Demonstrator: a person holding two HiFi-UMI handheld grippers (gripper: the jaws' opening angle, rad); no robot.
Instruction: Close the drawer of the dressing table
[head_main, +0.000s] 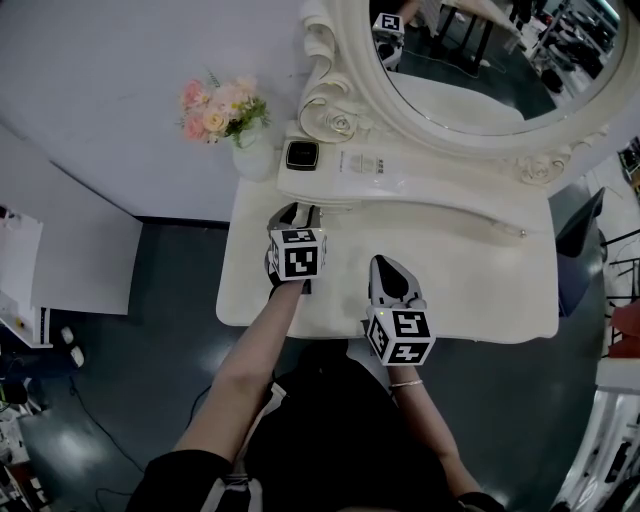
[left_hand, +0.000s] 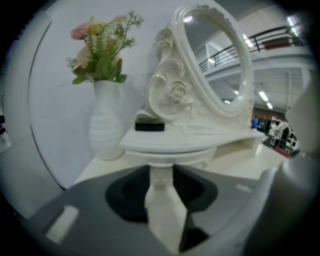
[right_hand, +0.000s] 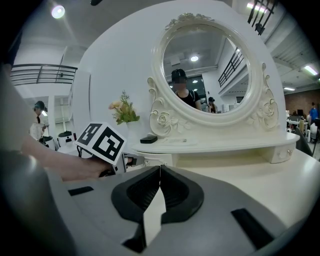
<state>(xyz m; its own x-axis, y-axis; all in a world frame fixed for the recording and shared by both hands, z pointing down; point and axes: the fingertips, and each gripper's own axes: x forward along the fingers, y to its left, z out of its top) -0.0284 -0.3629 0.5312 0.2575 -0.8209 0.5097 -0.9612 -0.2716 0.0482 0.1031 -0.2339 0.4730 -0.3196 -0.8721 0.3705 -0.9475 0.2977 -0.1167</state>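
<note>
Gripping drawer knob (left_hand: 161, 176) (left tongs (head_main: 298, 214))

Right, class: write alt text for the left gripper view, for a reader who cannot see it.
The left gripper grips what looks like the white knob of a small drawer under the dressing table's shelf. Behind it stand a white vase of pink flowers and an ornate oval mirror.

The left arm stretches forward, bare forearm straight, and the left gripper (head_main: 297, 213) has its jaws pinched narrowly on the drawer knob (left_hand: 160, 173), while the right gripper (head_main: 386, 264) sits nearer the body and to the knob's right, jaws pressed together on nothing.
</note>
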